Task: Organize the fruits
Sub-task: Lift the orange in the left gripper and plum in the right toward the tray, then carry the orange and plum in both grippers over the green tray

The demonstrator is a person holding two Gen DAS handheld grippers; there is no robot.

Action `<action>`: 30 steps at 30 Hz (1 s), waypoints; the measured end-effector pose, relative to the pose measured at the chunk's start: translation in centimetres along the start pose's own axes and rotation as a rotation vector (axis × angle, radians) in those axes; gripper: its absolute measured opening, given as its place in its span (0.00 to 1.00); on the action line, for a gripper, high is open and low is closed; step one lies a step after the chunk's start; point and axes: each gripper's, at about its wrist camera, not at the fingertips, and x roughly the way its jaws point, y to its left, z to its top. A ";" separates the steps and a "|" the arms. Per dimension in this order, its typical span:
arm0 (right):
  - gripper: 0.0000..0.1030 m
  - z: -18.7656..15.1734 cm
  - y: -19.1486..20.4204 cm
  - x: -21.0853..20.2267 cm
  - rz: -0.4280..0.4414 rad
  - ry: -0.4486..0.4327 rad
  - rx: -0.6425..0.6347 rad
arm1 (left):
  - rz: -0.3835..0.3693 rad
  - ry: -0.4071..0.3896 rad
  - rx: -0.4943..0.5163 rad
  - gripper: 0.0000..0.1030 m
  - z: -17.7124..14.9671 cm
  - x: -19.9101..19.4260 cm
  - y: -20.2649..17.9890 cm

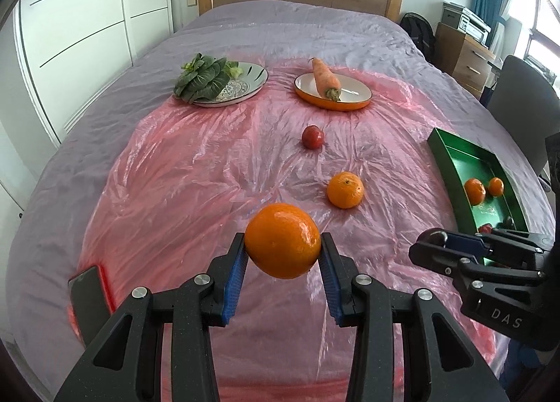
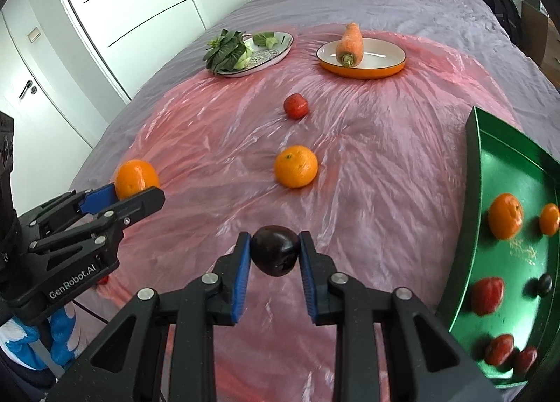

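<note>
My left gripper (image 1: pixel 282 248) is shut on an orange (image 1: pixel 282 240) and holds it above the pink plastic sheet (image 1: pixel 196 171); it also shows in the right wrist view (image 2: pixel 134 188), orange (image 2: pixel 136 178) between its pads. My right gripper (image 2: pixel 274 253) is shut on a dark plum (image 2: pixel 275 250), left of the green tray (image 2: pixel 472 192). The tray holds two oranges (image 2: pixel 505 216), red fruits (image 2: pixel 487 296) and a dark one (image 2: pixel 544 283). A loose orange (image 1: pixel 345 190) and a red fruit (image 1: pixel 312 136) lie on the sheet.
At the far side, a patterned plate (image 1: pixel 245 87) holds leafy greens (image 1: pixel 201 76) and an orange-rimmed plate (image 1: pixel 353 92) holds a carrot (image 1: pixel 325 78). A phone (image 1: pixel 87 300) lies at the sheet's near left edge. Wardrobe doors stand left; a chair (image 1: pixel 521 104) and dresser right.
</note>
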 end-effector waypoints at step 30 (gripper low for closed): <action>0.16 -8.1 1.8 -7.1 -0.071 -0.007 0.028 | -0.006 -0.037 0.032 0.34 -6.0 -8.1 -2.0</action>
